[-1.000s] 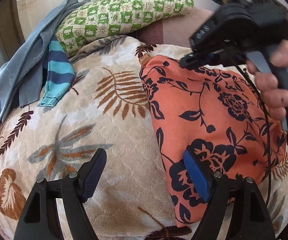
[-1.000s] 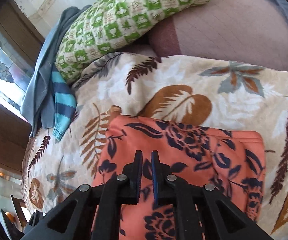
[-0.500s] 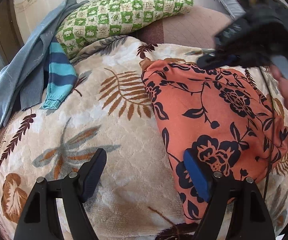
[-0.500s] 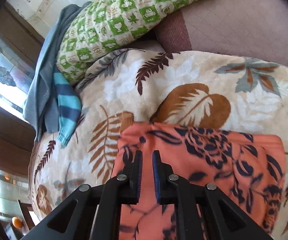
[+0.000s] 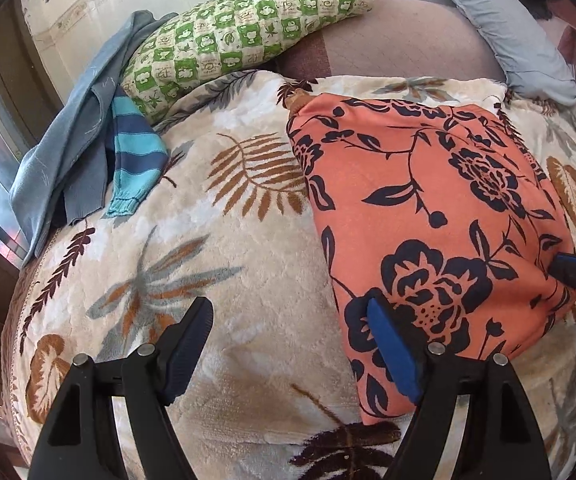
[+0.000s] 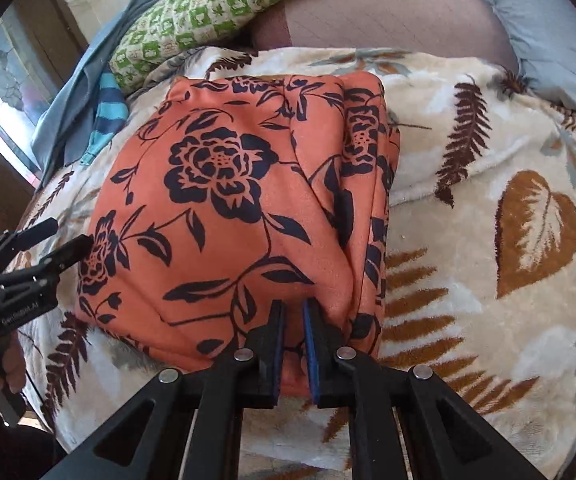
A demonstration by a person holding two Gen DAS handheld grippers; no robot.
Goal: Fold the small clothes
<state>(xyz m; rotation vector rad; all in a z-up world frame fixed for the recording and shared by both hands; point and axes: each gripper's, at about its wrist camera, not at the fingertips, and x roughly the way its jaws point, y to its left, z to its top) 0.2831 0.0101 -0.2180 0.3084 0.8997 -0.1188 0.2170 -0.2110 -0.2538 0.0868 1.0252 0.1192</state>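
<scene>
The right gripper (image 6: 292, 316) is nearly closed, with only a narrow gap between its pads. The near hem of the orange flowered garment (image 6: 227, 208) sits in that gap, so the gripper appears to have hold of this edge; the contact itself is partly hidden by bunched cloth. The garment lies directly ahead of this gripper and extends away from it across the leaf-patterned blanket (image 6: 488, 240).

The left gripper (image 5: 288, 344) is wide open and holds nothing. Its right pad (image 5: 392, 352) overlaps the garment's (image 5: 428, 216) near left corner; whether it touches the cloth cannot be determined. Its left pad is over bare blanket (image 5: 207, 248). From this gripper the garment lies ahead and to the right.

The garment is already folded into a rough rectangle. Its long axis runs from the near hem toward the pillows, and a stack of folded layers shows along its right side in the right wrist view. The right gripper is the nearer one to a usable edge. Judgement: the next fold turns on carrying the near hem away along the long axis toward the far edge.

Beyond the garment lie a green checked pillow (image 5: 247, 28) and, to the left, a blue striped garment (image 5: 131, 160) on grey cloth (image 5: 59, 152).
</scene>
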